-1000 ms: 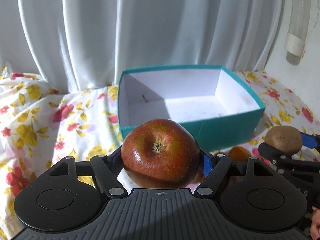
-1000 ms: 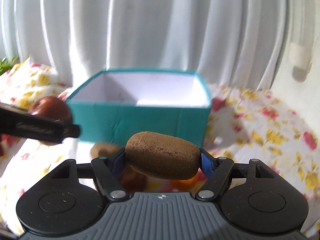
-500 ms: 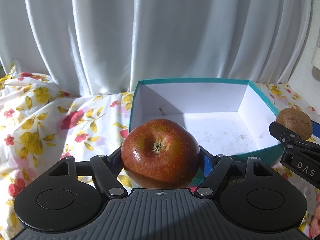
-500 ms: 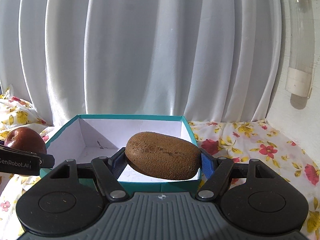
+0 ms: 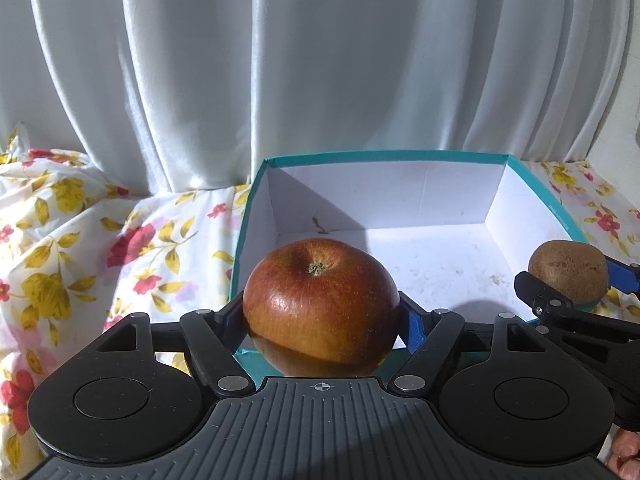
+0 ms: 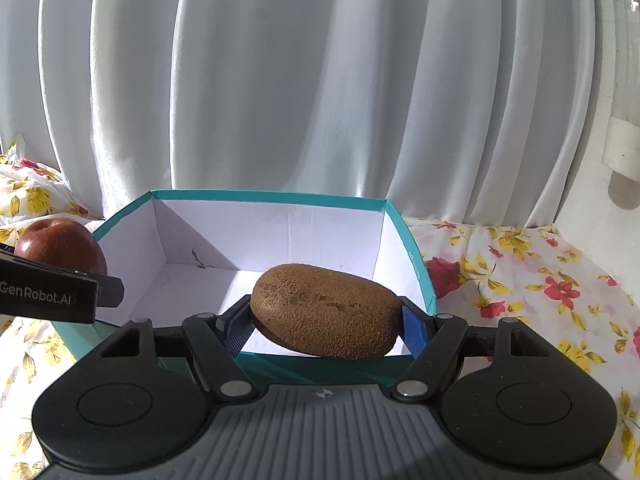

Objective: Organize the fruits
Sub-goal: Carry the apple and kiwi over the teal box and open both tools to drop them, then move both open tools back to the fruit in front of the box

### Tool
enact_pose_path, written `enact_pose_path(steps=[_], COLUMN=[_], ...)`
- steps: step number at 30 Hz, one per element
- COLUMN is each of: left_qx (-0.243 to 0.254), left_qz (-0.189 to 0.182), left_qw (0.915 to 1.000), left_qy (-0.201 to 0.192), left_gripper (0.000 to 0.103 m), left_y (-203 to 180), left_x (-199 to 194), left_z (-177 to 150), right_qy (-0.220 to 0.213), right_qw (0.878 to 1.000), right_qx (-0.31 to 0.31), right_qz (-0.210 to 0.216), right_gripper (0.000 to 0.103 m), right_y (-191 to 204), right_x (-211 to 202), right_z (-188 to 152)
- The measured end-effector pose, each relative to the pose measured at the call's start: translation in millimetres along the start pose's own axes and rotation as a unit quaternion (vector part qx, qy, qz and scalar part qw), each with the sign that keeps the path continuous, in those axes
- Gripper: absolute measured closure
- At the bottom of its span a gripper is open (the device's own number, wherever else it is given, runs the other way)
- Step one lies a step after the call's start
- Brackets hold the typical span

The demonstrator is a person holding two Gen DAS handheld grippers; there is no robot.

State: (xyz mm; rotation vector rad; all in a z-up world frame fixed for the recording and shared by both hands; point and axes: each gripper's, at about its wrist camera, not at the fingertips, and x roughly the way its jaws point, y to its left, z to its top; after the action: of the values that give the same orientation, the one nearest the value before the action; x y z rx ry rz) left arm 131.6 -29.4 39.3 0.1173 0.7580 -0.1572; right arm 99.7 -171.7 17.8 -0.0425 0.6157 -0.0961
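Note:
My left gripper [image 5: 322, 320] is shut on a red apple [image 5: 320, 300], stem up, held over the near left edge of a teal box [image 5: 256, 200] with a white inside. My right gripper [image 6: 324, 326] is shut on a brown kiwi [image 6: 324, 312], lying crosswise between the blue pads, above the box's [image 6: 416, 256] near rim. In the left wrist view the kiwi [image 5: 568, 278] and the right gripper show at the right edge. In the right wrist view the apple [image 6: 60, 246] and the left gripper's finger [image 6: 52, 294] show at the left. Nothing lies in the box.
A flowered cloth [image 5: 100, 240] covers the surface around the box. White curtains [image 6: 280, 80] hang right behind it. A white wall with a pipe [image 6: 624, 120] stands at the right. A person's fingertip [image 5: 626, 452] shows at the lower right of the left wrist view.
Both grippers have moved forward toward the box with their fruits and now hang over its near rim. The loose fruits seen below a second ago are out of sight.

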Motion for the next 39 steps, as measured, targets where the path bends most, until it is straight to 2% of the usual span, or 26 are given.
enact_pose_path(steps=[10,15,18,21,25,27,29,31,35,37,39], left_qx=[0.004,-0.001,0.009,0.0,-0.046,-0.076,-0.093,-0.072,-0.006,0.007,0.006], left_qz=[0.008,0.005,0.024,0.029,0.007,-0.02,-0.029,-0.021,0.021,0.02,0.017], left_qw=[0.9999,0.9995,0.9997,0.9987,0.9963,0.9928,0.9909,0.9933,0.9967,0.997,0.9977], left_qy=[0.009,0.03,-0.004,-0.042,-0.072,-0.09,-0.093,-0.088,-0.078,-0.074,-0.065], left_gripper=[0.025,0.024,0.024,0.012,0.011,0.01,0.008,0.007,0.007,0.007,0.007], left_y=[-5,-2,-2,4,21,29,32,27,7,2,0], left_x=[12,24,15,-2,-27,-40,-48,-54,-58,-60,-58], left_z=[3,2,2,6,-1,-14,-28,-43,-73,-86,-95], right_qy=[0.009,0.02,0.02,0.003,-0.035,-0.068,-0.085,-0.068,0.006,0.013,-0.001], right_qw=[1.0,1.0,1.0,1.0,0.999,0.997,0.995,0.995,0.993,0.991,0.993], right_qx=[-0.009,-0.012,-0.014,-0.014,0.005,0.017,0.043,0.069,0.116,0.128,0.116], right_qz=[-0.004,-0.005,-0.014,-0.023,-0.024,-0.029,-0.035,-0.011,0.032,0.027,0.017], right_gripper=[0.029,0.028,0.028,0.025,0.002,0.0,0.0,0.0,0.0,0.0,0.0], right_y=[-2,-3,-4,-6,-15,-19,-25,-31,-38,-40,-38], right_x=[9,17,19,11,-17,-38,-56,-68,-74,-80,-88], right_z=[-1,-1,-1,0,5,3,-2,-11,-43,-59,-73])
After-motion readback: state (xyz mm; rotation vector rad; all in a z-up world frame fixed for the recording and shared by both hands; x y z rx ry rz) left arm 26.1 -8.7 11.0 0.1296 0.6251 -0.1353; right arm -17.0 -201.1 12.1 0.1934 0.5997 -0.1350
